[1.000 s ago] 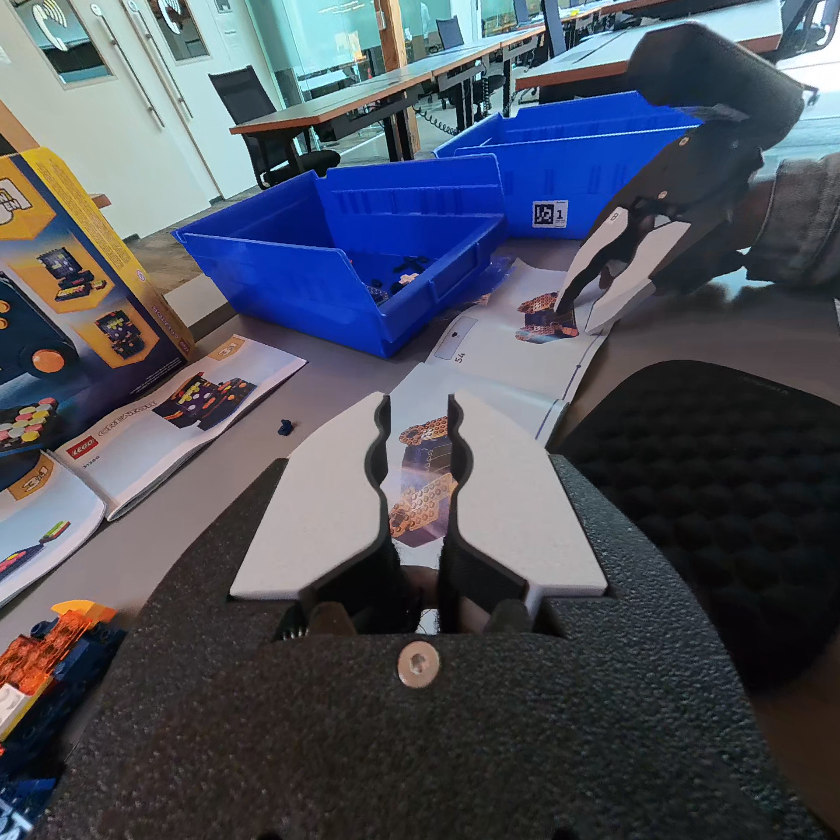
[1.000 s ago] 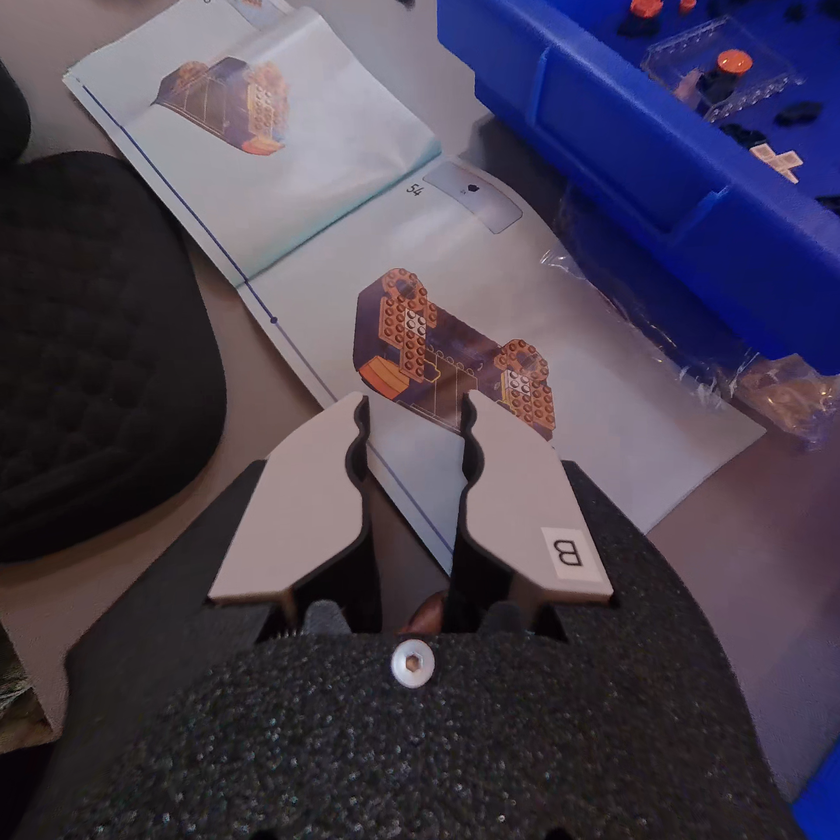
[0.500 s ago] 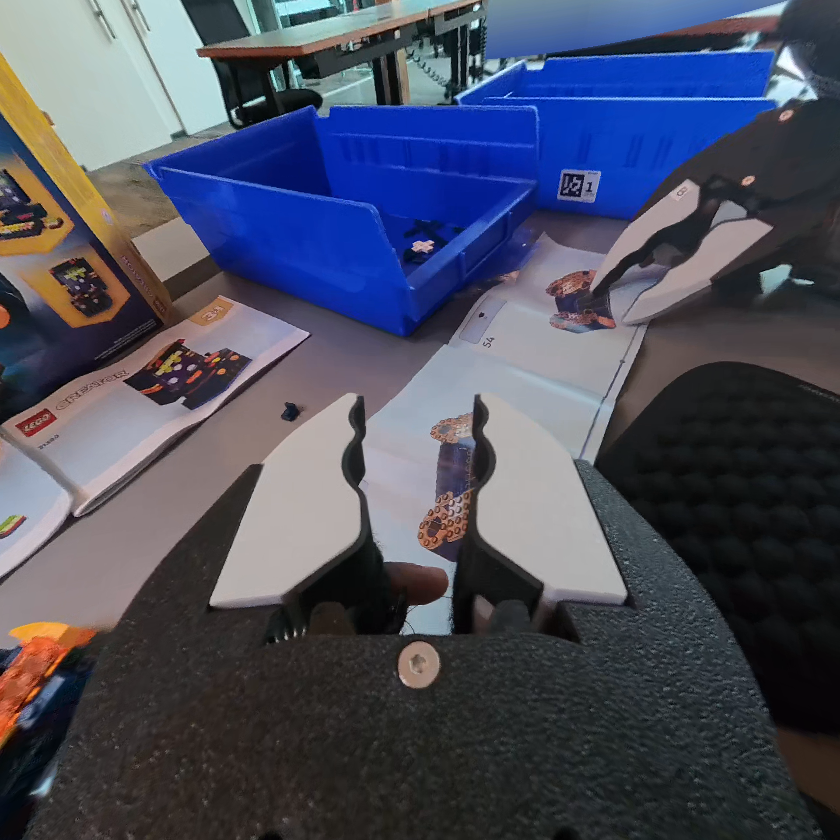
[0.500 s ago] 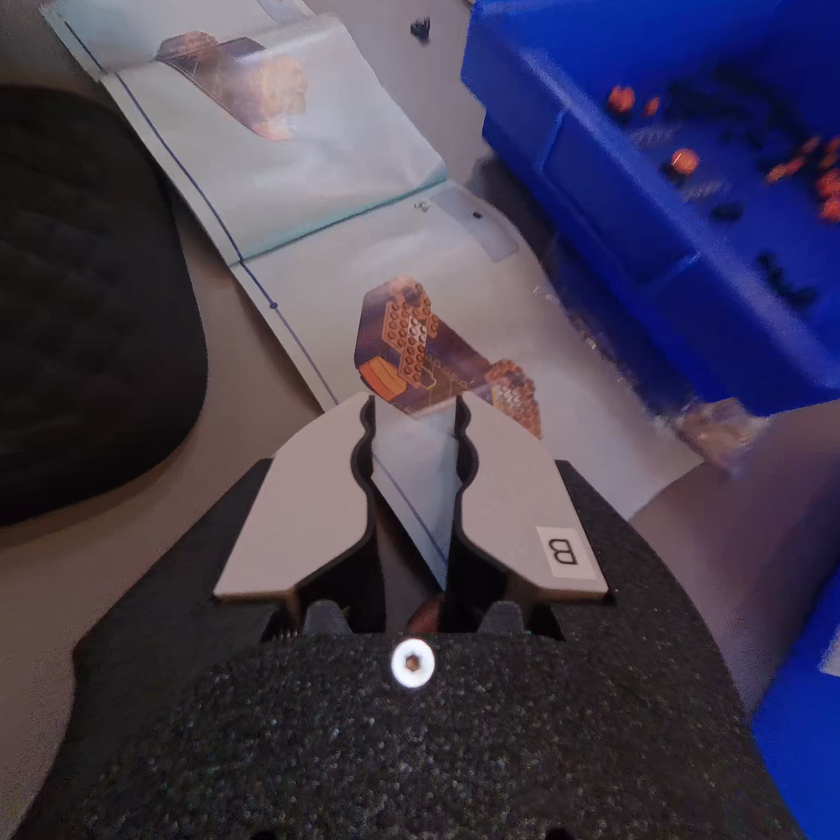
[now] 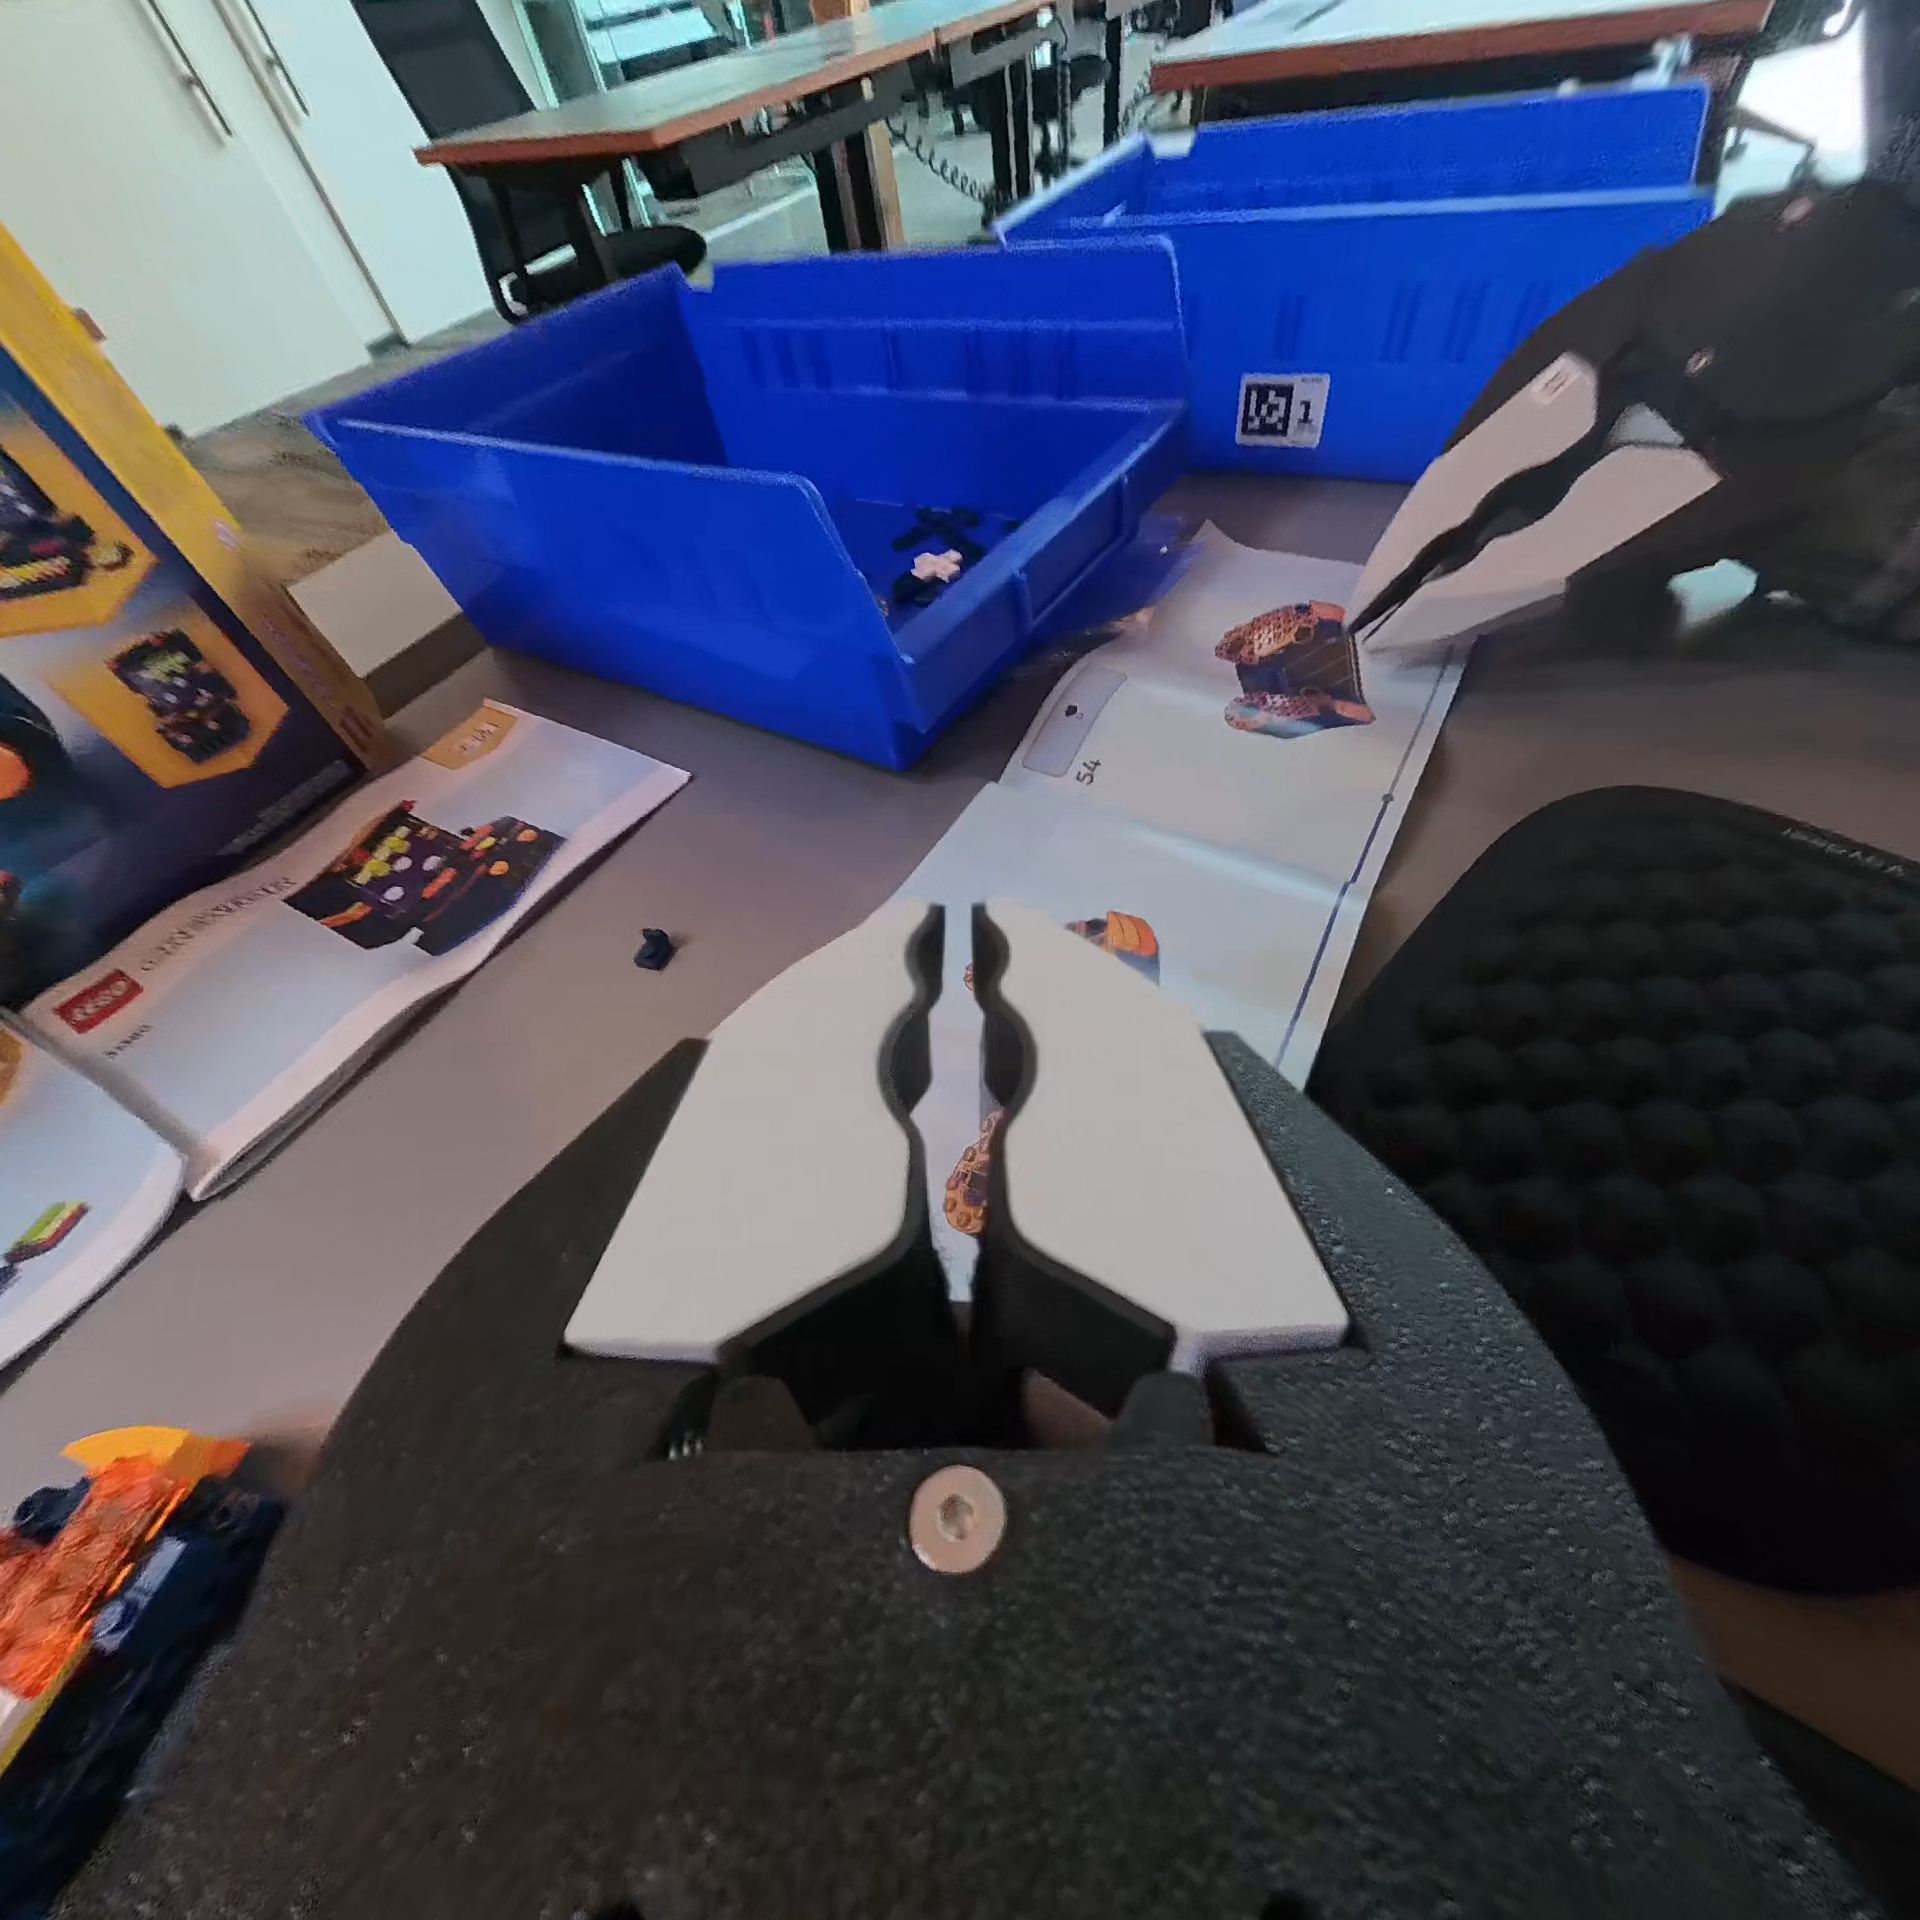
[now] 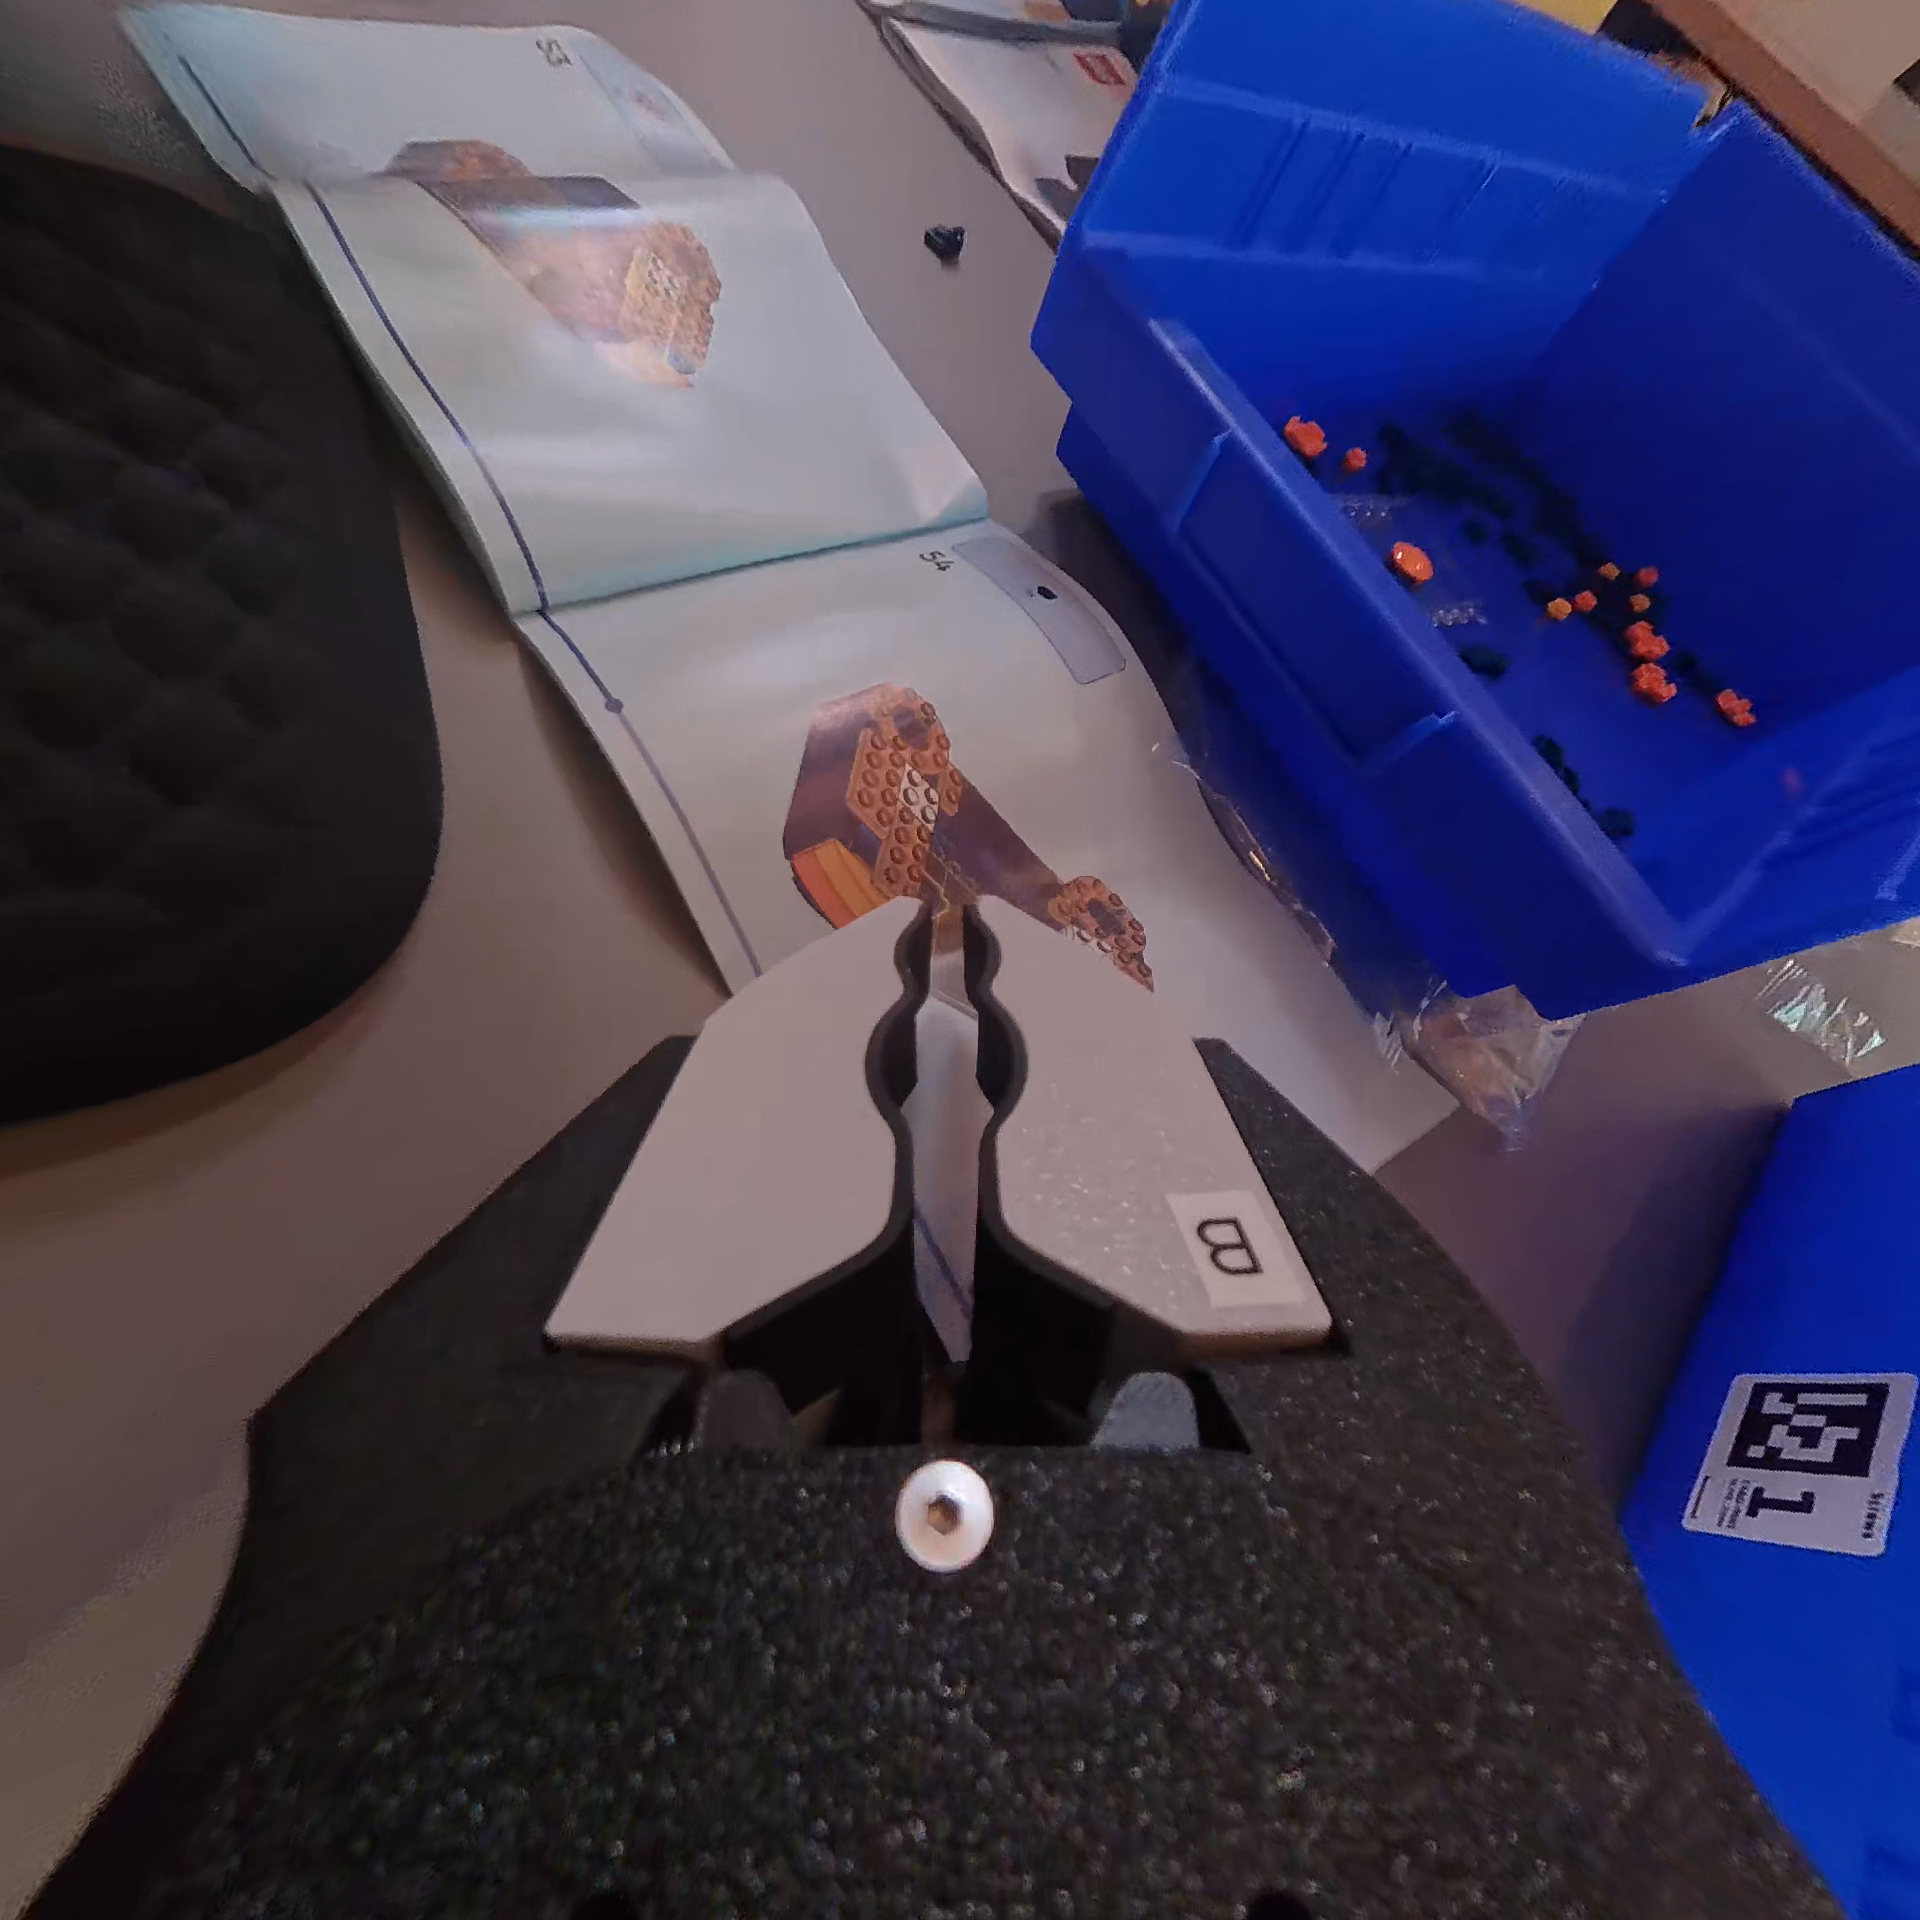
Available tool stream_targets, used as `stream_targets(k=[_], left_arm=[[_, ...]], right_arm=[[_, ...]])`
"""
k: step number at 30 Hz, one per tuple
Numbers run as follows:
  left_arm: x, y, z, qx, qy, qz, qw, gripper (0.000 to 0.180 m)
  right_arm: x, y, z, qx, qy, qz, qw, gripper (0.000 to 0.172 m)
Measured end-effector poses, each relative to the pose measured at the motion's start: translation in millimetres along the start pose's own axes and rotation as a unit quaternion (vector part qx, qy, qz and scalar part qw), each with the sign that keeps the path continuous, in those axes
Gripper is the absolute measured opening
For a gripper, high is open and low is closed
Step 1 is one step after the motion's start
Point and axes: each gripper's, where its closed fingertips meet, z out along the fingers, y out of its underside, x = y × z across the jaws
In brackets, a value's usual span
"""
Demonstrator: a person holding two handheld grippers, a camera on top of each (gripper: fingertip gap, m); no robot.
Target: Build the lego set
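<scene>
Open instruction booklet lies flat on the grey counter; pages picture an orange-brown brick model; right page bows upward

Light: I see bright daylight from the far windows in my left view.
Glare: sheen on the open booklet.
Blur: edges smear; orange bricks are soft.
Distortion: strong wide-angle bending.

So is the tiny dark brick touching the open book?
Apart. The left wrist view shows bare table between the tiny dark brick and the open book.
</scene>
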Motion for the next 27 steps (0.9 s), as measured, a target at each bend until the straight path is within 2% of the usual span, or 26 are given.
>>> stream_targets(k=[2,3,7,9,10,13,15,17,23,26,27], left_arm=[[3,-9,-13,0.02,0.014,-0.013,1.0,0.0],[4,-12,-21,0.031,0.016,-0.02,0.999,0.0],[-3,-9,-46,0.058,-0.029,-0.023,0.998,0.003],[-9,-8,-57,0.081,-0.06,-0.019,0.995,0.006],[-13,-8,-63,0.095,-0.08,-0.021,0.992,0.007],[-25,-12,-83,0.13,-0.129,-0.032,0.983,0.008],[-31,-12,-97,0.148,-0.153,-0.031,0.977,0.009],[-36,-10,-109,0.166,-0.165,-0.041,0.971,0.009],[-59,5,-145,0.171,-0.206,-0.049,0.962,0.01],[-63,14,-159,0.177,-0.202,-0.071,0.961,0.012],[-61,15,-163,0.185,-0.198,-0.08,0.959,0.012]], right_arm=[[3,1,3,-0.007,-0.014,0.026,1.0,0.009],[6,-9,6,0.011,-0.022,0.054,0.998,0.01],[3,-114,36,0.111,-0.044,0.116,0.986,0.011],[-11,-159,72,0.121,-0.07,0.168,0.976,0.015],[-22,-171,95,0.107,-0.088,0.193,0.971,0.017],[-21,-159,160,0.011,-0.039,0.219,0.975,0.015],[-10,-143,184,-0.039,0.001,0.206,0.978,0.014],[-10,-135,195,-0.077,-0.004,0.201,0.977,0.016],[-5,-134,210,-0.112,-0.001,0.152,0.982,0.013],[-4,-139,212,-0.106,-0.029,0.094,0.99,0.026],[-3,-132,213,-0.123,-0.035,0.085,0.988,0.037]])
